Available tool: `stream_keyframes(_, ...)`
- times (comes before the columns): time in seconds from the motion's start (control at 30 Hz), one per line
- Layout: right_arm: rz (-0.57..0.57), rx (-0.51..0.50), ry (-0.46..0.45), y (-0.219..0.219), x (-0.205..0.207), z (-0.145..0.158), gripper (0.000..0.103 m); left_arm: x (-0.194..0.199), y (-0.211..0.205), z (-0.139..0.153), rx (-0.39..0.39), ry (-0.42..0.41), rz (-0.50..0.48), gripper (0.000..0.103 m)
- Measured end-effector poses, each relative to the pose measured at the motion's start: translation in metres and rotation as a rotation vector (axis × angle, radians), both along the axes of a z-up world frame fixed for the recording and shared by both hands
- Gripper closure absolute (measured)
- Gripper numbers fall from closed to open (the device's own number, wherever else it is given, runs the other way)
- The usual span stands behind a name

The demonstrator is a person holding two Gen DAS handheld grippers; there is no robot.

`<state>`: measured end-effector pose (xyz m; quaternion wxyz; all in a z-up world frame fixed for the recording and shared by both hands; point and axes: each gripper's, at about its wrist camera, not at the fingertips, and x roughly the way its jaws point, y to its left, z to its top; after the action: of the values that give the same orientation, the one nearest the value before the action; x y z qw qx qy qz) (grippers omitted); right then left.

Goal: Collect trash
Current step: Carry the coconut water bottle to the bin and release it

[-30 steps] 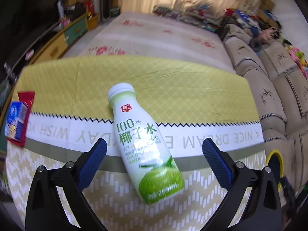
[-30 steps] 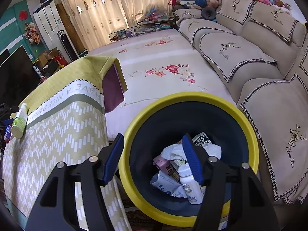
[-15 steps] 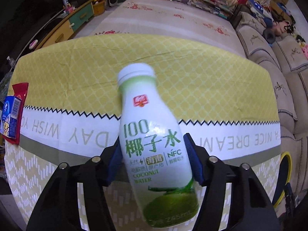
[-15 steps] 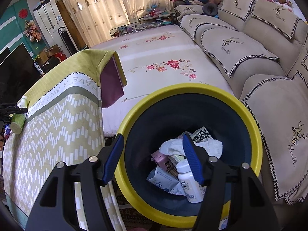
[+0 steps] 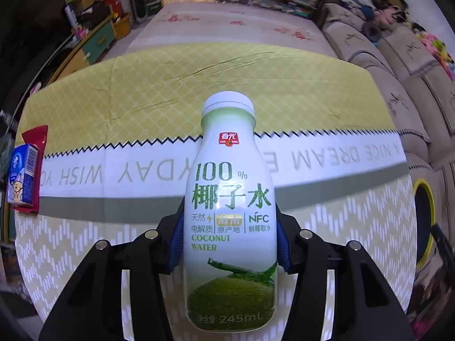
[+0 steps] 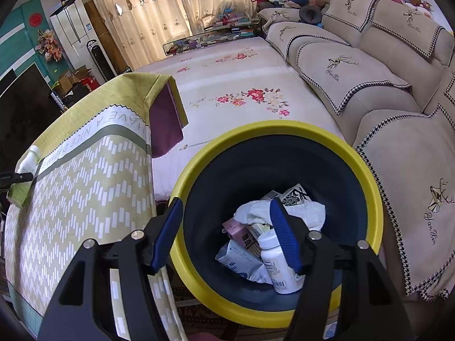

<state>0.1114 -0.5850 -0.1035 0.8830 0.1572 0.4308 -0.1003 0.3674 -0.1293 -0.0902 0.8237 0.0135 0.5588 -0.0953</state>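
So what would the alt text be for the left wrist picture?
A coconut water bottle sits between the closing blue pads of the left gripper, above a yellow-green tablecloth. A small blue carton lies at the table's left edge.

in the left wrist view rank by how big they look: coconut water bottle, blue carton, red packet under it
1. coconut water bottle, by far the largest, though it sits right at the camera, so nearness inflates it.
2. and 3. blue carton and red packet: unsure, since the carton hides most of the packet.
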Motion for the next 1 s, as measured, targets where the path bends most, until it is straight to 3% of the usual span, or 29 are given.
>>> stream_keyframes(0.23,-0.006,-0.003,-0.002,-0.001,-0.011,-0.003,0.043,-0.051,-0.004,0.029,-0.041,-0.072,-0.104,0.052)
stream_keyframes(0.47,-0.034,-0.006,-0.001,-0.014,-0.029,-0.004,0.043,-0.105,-0.047,0.059,-0.106,-0.097,-0.269,0.052)
stream_keyframes(0.77,-0.099,-0.022,-0.014,-0.047,-0.068,-0.002,0.043,-0.156,-0.184,0.090,-0.156,-0.112,-0.547,0.052)
stream_keyframes(1.0,-0.157,-0.041,-0.026,-0.074,-0.103,0.004,0.042,-0.173,-0.309,0.078,-0.143,-0.076,-0.720,0.052)
